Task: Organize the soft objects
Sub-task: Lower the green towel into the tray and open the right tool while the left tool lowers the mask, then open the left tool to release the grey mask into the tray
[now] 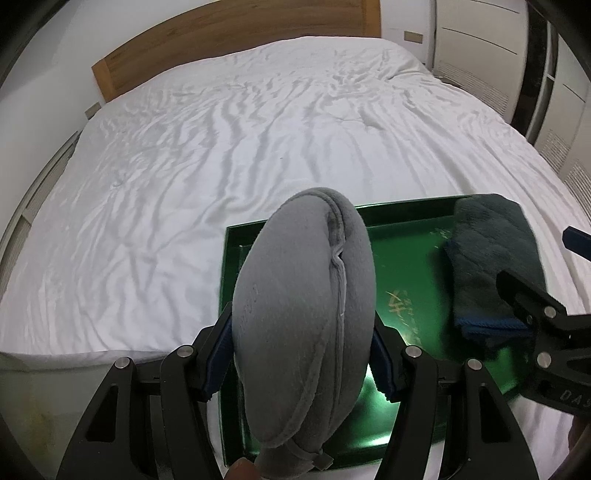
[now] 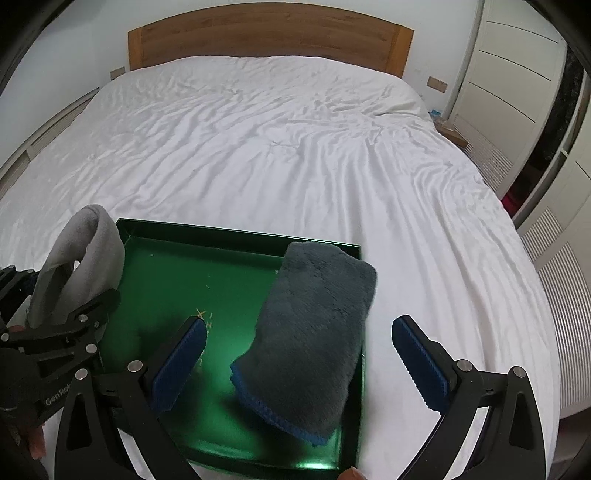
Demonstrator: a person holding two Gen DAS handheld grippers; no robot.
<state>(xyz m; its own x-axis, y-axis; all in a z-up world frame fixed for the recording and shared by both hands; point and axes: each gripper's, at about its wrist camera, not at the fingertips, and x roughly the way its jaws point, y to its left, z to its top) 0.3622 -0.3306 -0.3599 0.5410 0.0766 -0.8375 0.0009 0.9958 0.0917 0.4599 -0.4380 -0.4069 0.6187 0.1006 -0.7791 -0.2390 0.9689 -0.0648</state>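
Note:
A shiny green tray [image 2: 236, 232] lies on the near part of a white bed. My left gripper [image 1: 301, 354] is shut on a grey neck pillow [image 1: 295, 314] and holds it upright above the tray's left side; the pillow also shows in the right wrist view [image 2: 92, 251]. A folded dark grey towel with a blue edge [image 2: 314, 332] lies in the tray's right part, its far end over the rim; it shows in the left wrist view too [image 1: 491, 266]. My right gripper [image 2: 299, 350] is open, with its fingers either side of the towel, above it.
The wrinkled white bedsheet [image 2: 277, 147] spreads beyond the tray to a wooden headboard [image 2: 269, 33]. White wardrobe doors [image 2: 517, 62] stand to the right of the bed. The bed's near edge runs just below the tray.

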